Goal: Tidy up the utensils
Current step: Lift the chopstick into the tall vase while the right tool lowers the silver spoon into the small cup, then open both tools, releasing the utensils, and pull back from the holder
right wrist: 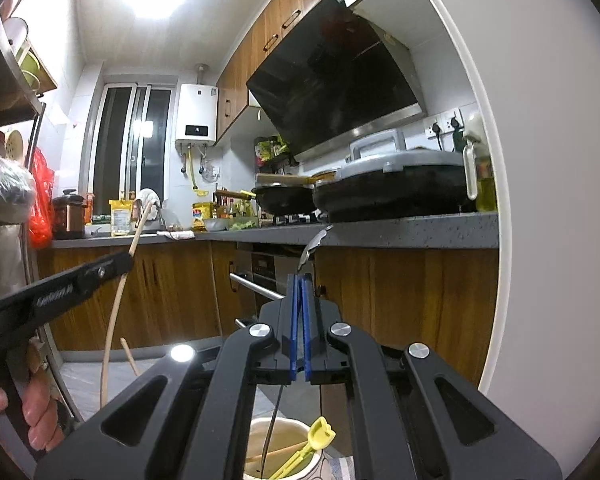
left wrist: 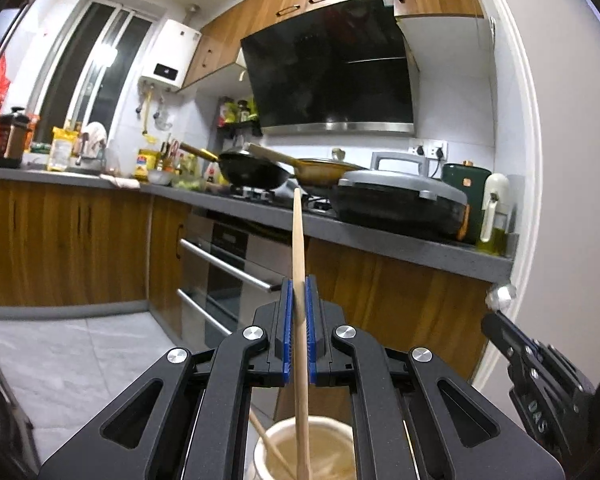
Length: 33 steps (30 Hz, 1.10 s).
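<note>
Both tongs, left [left wrist: 299, 300] and right [right wrist: 300, 292], clamped, pointing level

On the worktop [left wrist: 380, 240], the lidded pan [left wrist: 400, 204] stands near the front edge, right of the two woks [left wrist: 256, 170] on the stove. The oil bottle [left wrist: 494, 216] stands at its right end. Below the grippers, a holder [right wrist: 296, 432] has chopsticks [left wrist: 276, 452] in it.

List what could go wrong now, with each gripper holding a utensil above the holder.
1. The left gripper pinches the wooden chopstick across a narrow strip; it could pivot or slip.
2. The right gripper holds the thin metal utensil only at its pad tips; it might twist loose.
3. The holder below already contains a yellow tool and sticks, so lowering more in could snag on them.
</note>
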Motion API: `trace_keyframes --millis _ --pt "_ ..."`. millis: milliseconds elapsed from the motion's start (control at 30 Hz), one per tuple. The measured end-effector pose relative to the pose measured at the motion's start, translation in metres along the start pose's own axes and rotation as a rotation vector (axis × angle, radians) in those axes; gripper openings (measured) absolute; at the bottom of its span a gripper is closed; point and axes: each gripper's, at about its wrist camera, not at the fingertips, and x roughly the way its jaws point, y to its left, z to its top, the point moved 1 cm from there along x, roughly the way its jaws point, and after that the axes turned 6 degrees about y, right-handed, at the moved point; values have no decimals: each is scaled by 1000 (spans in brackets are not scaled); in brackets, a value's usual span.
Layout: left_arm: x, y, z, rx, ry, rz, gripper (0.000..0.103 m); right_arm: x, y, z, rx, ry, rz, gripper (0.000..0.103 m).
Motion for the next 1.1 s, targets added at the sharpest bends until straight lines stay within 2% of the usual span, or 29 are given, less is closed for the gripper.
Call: trace_keyframes --millis 133,233,467,767,933,1000,1067,1100 --pt "11 -5 -7 50 -6 51 7 10 -5 -4 4 3 3 2" --pt "19 -9 -12 74 8 53 7 13 -9 -8 19 -10 2 2" --pt "6 -10 -35 139 36 51 7 22 -15 -20 28 79 19 2" --pt "-9 6 -65 151 170 -5 7 32 -14 -39 19 208 117 2" --pt "-11 10 -76 181 184 14 7 38 -12 -46 27 262 106 2" --pt "-12 10 -77 183 191 8 12 39 -14 -47 39 272 108 2" --pt "-14 10 -75 183 179 10 22 41 -16 -45 48 279 113 4" --pt "-16 10 -74 183 173 10 24 42 -16 -44 50 279 114 7"
